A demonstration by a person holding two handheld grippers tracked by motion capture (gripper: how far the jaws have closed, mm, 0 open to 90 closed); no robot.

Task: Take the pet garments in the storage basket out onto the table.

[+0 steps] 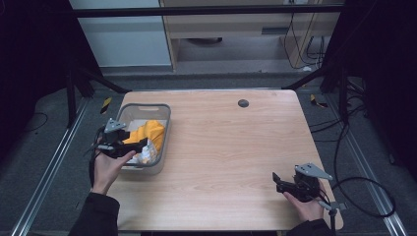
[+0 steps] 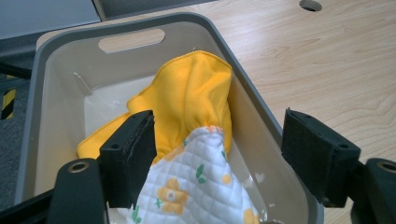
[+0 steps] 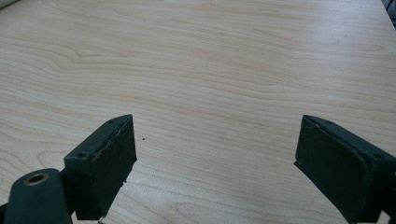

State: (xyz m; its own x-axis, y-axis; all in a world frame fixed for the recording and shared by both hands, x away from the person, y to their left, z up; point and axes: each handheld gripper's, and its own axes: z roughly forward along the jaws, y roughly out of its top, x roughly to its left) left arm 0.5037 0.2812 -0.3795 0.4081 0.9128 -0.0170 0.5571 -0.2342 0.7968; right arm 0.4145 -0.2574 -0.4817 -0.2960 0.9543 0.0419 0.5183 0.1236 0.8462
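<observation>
- The left gripper is held over the near end of the grey bin, jaws spread wide; nothing is pinched between them.
- In the left gripper view, the left gripper is seen straddling the cloth: one jaw sits inside the bin right against the yellow fabric, the other hangs outside the bin's wall, above the table.
- Whether that inner jaw is actually pressed into the fabric cannot be told.
- The right gripper is held low near the table's front right corner, well apart from the bin, jaws spread wide and empty.
- In the right gripper view, the right gripper is shown with bare wood between and beyond its jaws.
- The bin is set at the table's left side, a handle slot cut in its far wall.
- Inside it a cloth is bunched up: plain yellow on one face, white quilted with small orange and green prints on the other, piled against the wall nearer the table's middle.
- The bin's pale floor is seen bare behind the cloth.
- The near part of the cloth is cut off by the frame edge in the left gripper view, and partly covered by the gripper in the high view.
</observation>
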